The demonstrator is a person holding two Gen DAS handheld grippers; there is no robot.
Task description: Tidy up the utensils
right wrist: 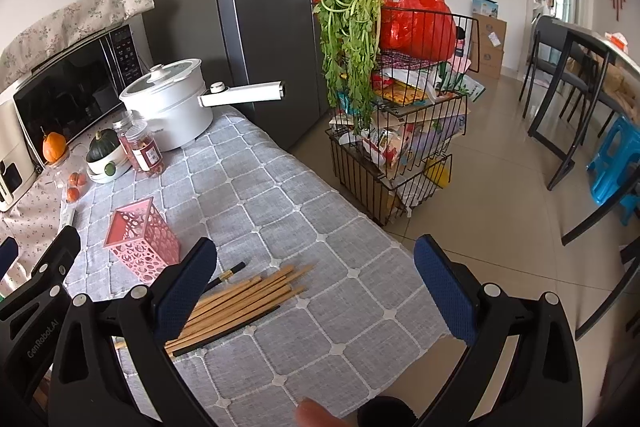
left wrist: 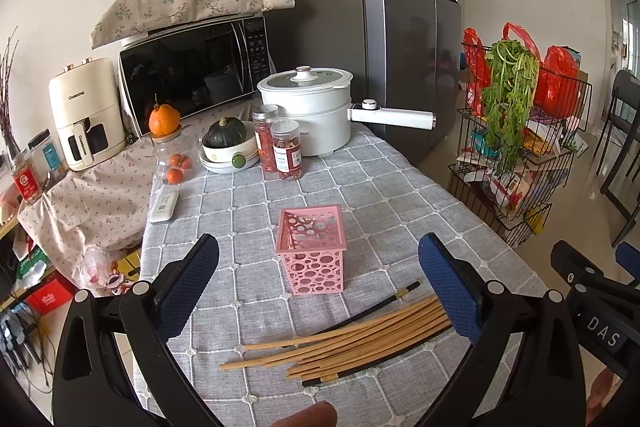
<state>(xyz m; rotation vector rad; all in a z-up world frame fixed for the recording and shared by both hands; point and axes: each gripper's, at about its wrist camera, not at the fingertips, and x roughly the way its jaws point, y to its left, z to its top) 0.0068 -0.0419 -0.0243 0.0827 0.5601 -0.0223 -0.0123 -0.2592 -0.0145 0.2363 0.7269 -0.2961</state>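
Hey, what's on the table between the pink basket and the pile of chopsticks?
Nothing, only bare grey checked tablecloth. The left wrist view shows the pink basket standing just behind the chopsticks, apart from them.

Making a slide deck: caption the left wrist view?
Open left gripper hovers over chopsticks beside an empty pink holder.

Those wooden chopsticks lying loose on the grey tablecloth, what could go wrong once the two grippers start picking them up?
1. The wooden and black chopsticks lie in an overlapping pile, so one grasp may drag several.
2. The pink perforated plastic holder looks light; nudging it might tip it.
3. The chopstick tips lie towards the table's edge; a push could send some off.
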